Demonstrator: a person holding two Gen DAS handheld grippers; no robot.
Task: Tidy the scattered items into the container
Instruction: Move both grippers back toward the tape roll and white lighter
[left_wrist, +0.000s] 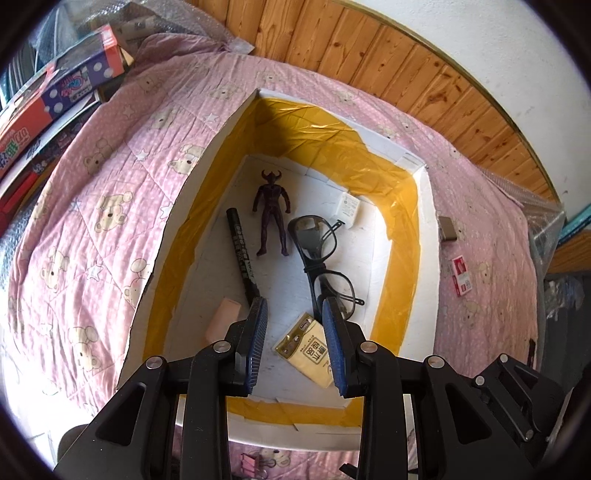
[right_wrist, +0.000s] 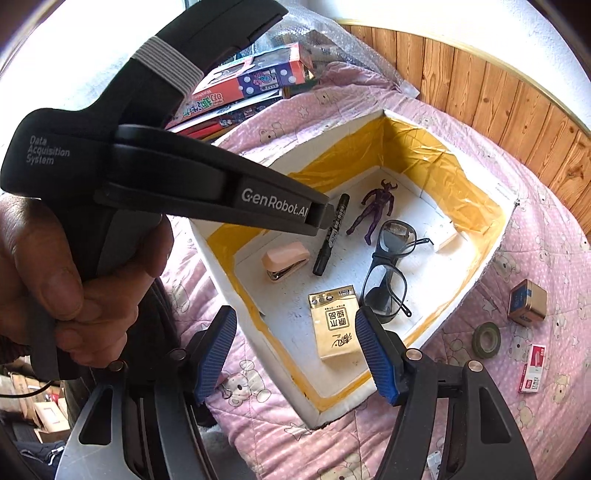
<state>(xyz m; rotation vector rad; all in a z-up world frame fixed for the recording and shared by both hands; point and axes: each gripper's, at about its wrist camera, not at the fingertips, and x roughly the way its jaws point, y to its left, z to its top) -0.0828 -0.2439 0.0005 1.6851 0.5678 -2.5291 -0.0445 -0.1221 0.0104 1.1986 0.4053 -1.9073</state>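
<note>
A white foam box (left_wrist: 428, 258) lined with yellow tape sits on a pink quilt. Inside lie a dark toy figure (left_wrist: 271, 214), a black marker (left_wrist: 242, 254), black glasses (left_wrist: 321, 258), a yellow packet (left_wrist: 308, 349), a pink stapler (left_wrist: 223, 319) and a small white item (left_wrist: 349, 208). My left gripper (left_wrist: 293, 302) hovers above the box's near end, open, nothing between its blue pads. My right gripper (right_wrist: 295, 314) hangs over the box's (right_wrist: 476, 277) near corner, jaws wide open and empty, above the packet (right_wrist: 336, 325).
On the quilt right of the box lie a gold tin (right_wrist: 526, 301), a dark tape roll (right_wrist: 487, 339) and a red-and-white staple box (right_wrist: 532, 369). Pink binder clips (left_wrist: 255, 461) lie near the front. Colourful boxes (left_wrist: 55, 92) are stacked at the left. A hand (right_wrist: 74, 288) grips the left tool.
</note>
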